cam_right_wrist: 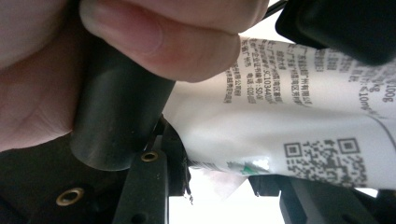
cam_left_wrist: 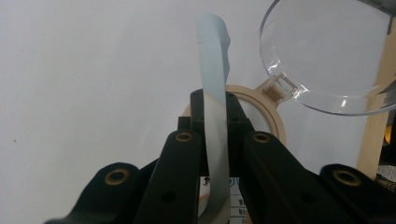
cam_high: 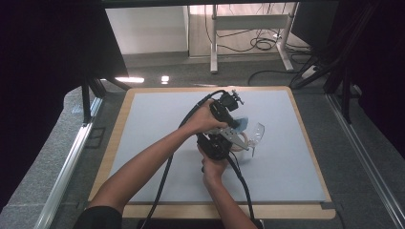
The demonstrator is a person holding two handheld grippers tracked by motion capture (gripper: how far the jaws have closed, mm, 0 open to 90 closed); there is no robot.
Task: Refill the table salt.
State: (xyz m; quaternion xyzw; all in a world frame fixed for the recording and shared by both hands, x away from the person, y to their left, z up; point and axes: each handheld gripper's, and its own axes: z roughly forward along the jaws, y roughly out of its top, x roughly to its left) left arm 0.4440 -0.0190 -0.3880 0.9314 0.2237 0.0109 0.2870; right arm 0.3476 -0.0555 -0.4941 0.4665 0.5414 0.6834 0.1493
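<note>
black jaws of the left gripper [cam_left_wrist: 212, 140] rise from the bottom of the left gripper view, pinched nearly shut on the thin edge of a pale blue sachet [cam_left_wrist: 214, 93], whose flat body stands on edge and runs straight up and away between them, its top corner curling a little. in the right gripper view the same pouch shows its white printed back [cam_right_wrist: 299, 116], with small text and a square code, lying crosswise over the right gripper [cam_right_wrist: 219, 182]; the jaws there stand partly apart with the pouch's lower edge and a torn-looking flap between them, though whether the pads truly press on it i cannot tell. a hand [cam_right_wrist: 116, 42] wraps a black handle close before that lens. from the high view both grippers meet over the middle of the grey mat [cam_high: 157, 124], the left one [cam_high: 232, 125] above and the right one [cam_high: 223, 139] just under it, the sachet a blue patch [cam_high: 242, 123] between and slightly to the right of them. just beyond lies a clear glass cup [cam_left_wrist: 327, 56] on its side and a beige ring [cam_left_wrist: 275, 116] beneath it. judging by this, the pouch's long axis runs from one gripper to the other, so any tearing or pouring turns on pulling along or across that line, toward the cup.
</note>
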